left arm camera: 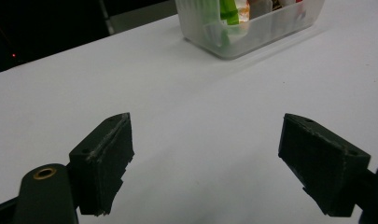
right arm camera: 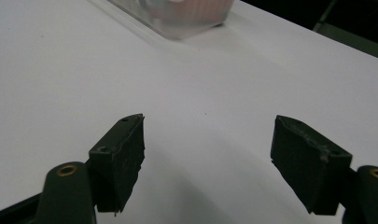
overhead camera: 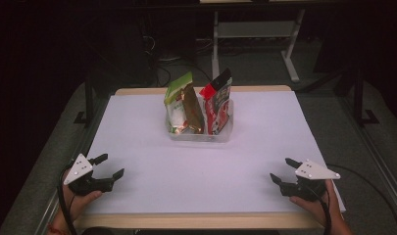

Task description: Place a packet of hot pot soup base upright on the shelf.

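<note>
A clear plastic bin (overhead camera: 200, 133) stands at the middle back of the white table (overhead camera: 196, 166). In it stand upright a green and white snack bag (overhead camera: 176, 105), a brown bag (overhead camera: 192, 110) and a red and black bag (overhead camera: 218, 103). My left gripper (overhead camera: 110, 165) rests near the front left corner, open, nothing between its jaws. My right gripper (overhead camera: 282, 170) rests near the front right corner, also open and empty. The left gripper view has the bin (left arm camera: 252, 28) ahead of the open left gripper (left arm camera: 205, 140). The right gripper view catches the bin's corner (right arm camera: 177, 18) beyond the open right gripper (right arm camera: 207, 135).
A hand holds each gripper at the table's front edge. Beyond the table's far edge stand desk legs (overhead camera: 215, 44) and cables on a dark floor. White surface lies between the grippers and the bin.
</note>
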### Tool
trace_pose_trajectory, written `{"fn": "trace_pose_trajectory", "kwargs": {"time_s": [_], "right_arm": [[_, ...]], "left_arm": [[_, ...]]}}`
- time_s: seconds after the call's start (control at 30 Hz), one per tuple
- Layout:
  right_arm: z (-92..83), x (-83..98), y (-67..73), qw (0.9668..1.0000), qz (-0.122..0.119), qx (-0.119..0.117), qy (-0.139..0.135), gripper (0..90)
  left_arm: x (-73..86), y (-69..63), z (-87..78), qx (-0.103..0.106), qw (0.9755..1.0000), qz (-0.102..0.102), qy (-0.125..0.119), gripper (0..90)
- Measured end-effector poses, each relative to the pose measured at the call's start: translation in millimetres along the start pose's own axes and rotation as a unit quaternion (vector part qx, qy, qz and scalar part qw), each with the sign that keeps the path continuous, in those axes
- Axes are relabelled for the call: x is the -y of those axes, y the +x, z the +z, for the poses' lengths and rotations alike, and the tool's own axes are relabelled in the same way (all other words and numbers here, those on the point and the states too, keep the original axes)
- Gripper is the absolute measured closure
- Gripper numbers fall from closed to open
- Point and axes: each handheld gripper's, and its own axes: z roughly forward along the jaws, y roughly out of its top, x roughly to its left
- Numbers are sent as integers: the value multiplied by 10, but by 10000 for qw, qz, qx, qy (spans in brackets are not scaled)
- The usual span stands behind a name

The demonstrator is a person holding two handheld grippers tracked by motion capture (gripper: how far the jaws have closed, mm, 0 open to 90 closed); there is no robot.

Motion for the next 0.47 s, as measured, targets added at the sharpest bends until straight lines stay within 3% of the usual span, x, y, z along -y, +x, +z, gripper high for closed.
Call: {"fn": "trace_pose_trajectory", "kwargs": {"time_s": [0.47], "right_arm": [[-35,40,-20,9999,108,39,-3,248]], "left_arm": [[-35,17,27,28,9999,-60,-77,170]]}}
